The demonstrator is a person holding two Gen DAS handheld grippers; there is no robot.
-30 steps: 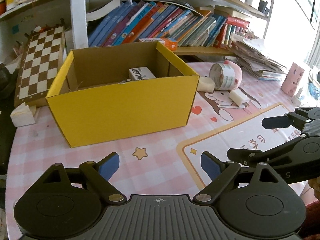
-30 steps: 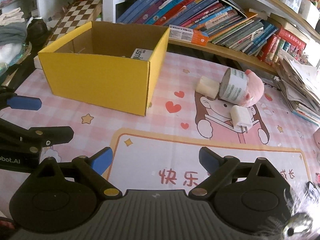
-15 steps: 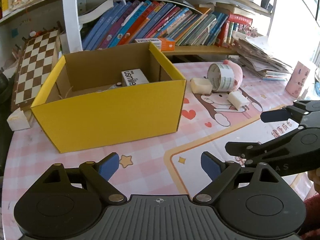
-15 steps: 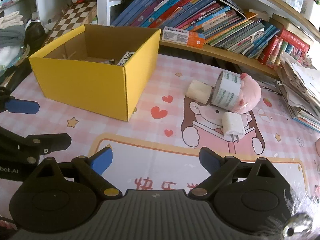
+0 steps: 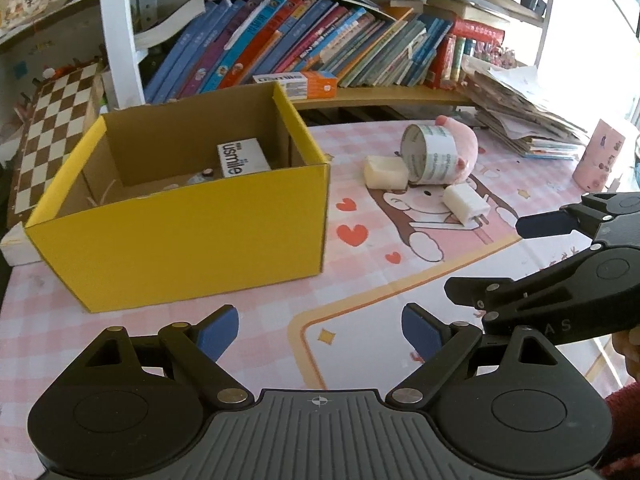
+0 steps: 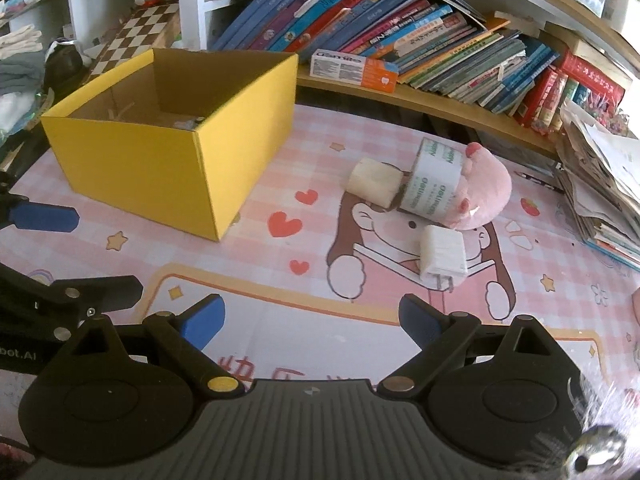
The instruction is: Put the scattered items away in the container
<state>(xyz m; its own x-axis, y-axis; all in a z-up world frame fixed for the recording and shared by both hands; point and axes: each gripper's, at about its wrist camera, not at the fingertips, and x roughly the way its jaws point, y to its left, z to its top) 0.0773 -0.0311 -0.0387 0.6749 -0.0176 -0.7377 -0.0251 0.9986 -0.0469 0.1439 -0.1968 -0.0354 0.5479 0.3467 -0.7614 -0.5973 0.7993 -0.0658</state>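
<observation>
A: How does the left gripper (image 5: 320, 330) stand?

B: Its 2 blue pads are spread wide with only the pink table mat (image 5: 360, 304) between them. Nothing is pinched.

A: And the right gripper (image 6: 312, 320)?

B: The same: jaws wide apart, empty, above the mat's printed panel. From the left wrist view it shows at the right edge, its pads also apart.

A: Where is the container?

B: The yellow cardboard box (image 5: 180, 236) sits ahead and to the left of the left gripper, open at the top. Inside, a white usmile box (image 5: 240, 158) lies against the far wall, with some small item beside it that I cannot make out.

A: The loose things?

B: Ahead of the right gripper, slightly right: a white charger plug (image 6: 442, 256) is nearest. Beyond it a roll of tape (image 6: 434, 184) lies on its side, leaning against a pink plush toy (image 6: 486, 184). A cream block (image 6: 376, 182) touches the roll's left end. All 4 rest on the mat, well apart from the box.

A: Anything behind?

B: A shelf of slanting books (image 6: 360, 28) and a chessboard (image 5: 56, 120) far left.
</observation>
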